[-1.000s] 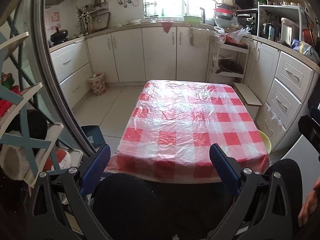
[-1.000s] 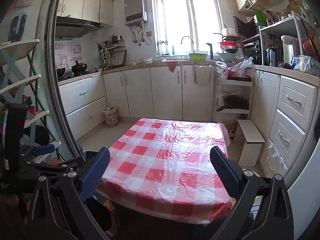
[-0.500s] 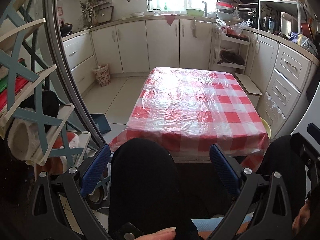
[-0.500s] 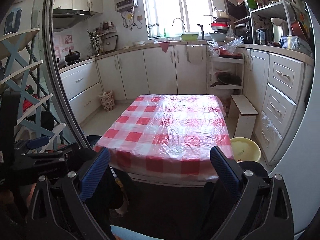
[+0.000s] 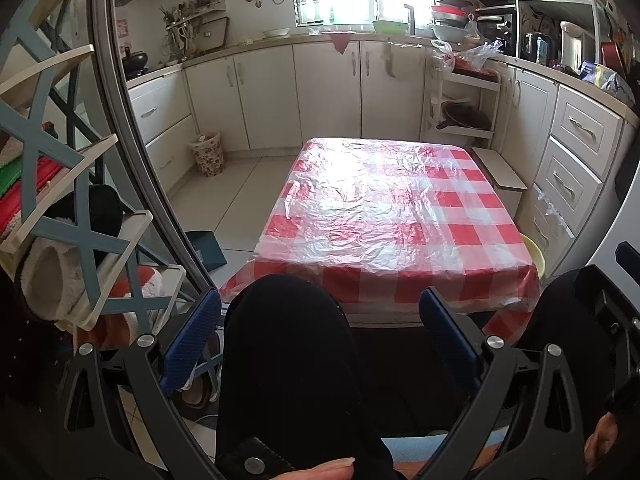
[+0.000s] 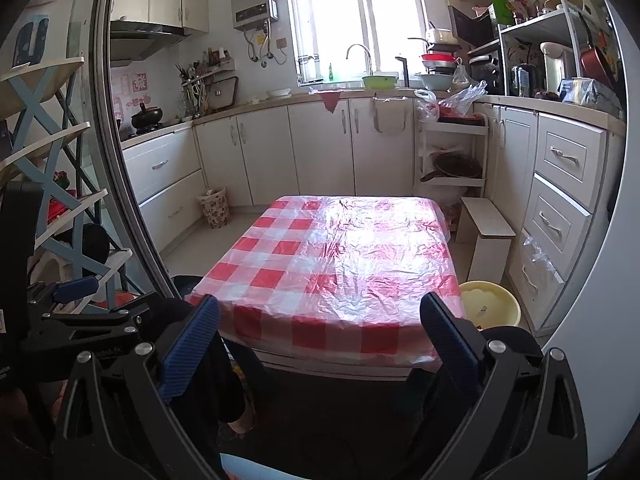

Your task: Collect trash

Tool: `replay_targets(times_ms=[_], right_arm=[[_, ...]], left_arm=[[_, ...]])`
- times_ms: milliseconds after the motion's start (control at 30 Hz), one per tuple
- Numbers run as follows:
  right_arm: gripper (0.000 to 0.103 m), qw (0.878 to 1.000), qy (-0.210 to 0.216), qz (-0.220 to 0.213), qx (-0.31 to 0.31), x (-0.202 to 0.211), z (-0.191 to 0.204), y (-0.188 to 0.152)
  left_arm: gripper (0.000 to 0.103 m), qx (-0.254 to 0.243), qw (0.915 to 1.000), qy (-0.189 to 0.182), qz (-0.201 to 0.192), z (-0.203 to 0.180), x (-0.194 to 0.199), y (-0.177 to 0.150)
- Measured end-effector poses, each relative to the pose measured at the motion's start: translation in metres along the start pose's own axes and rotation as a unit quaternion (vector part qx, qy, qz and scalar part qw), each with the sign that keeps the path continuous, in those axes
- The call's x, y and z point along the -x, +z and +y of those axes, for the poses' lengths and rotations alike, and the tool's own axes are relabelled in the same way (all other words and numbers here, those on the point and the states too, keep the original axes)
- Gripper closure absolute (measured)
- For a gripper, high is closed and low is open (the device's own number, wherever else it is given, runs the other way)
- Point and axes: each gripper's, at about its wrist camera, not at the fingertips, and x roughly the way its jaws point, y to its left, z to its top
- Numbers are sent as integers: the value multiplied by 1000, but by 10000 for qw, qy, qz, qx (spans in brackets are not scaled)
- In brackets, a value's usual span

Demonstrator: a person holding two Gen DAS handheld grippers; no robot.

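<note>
A low table (image 5: pixel 384 216) (image 6: pixel 344 264) under a red-and-white checked cloth and crinkled clear plastic stands ahead; nothing lies on its top. A floral waste bin (image 5: pixel 208 154) (image 6: pixel 215 207) sits on the floor against the far-left cabinets. My left gripper (image 5: pixel 319 304) is open above a person's black-trousered knee (image 5: pixel 288 360), short of the table's near edge. My right gripper (image 6: pixel 320 308) is open too, empty, just before that same edge. The left gripper's body (image 6: pixel 76 312) shows at the left of the right wrist view.
A yellow basin (image 6: pixel 490 304) and a white step stool (image 6: pixel 486 236) stand right of the table by the drawers. A blue-and-white shelf rack (image 5: pixel 60 208) crowds the left. A dark blue dustpan-like item (image 5: pixel 204 250) lies on the tiled floor.
Both grippers drew back from the table and stayed open. The person's knees have come into the left wrist view. The right view has risen a little since half a second ago.
</note>
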Motion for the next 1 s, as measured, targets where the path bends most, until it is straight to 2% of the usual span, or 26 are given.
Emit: replay_targets(times_ms=[1000], right_arm=[[7, 9998, 12, -135, 110, 6, 5, 0]], left_arm=[[8, 37, 10000, 78, 1, 0, 3, -1]])
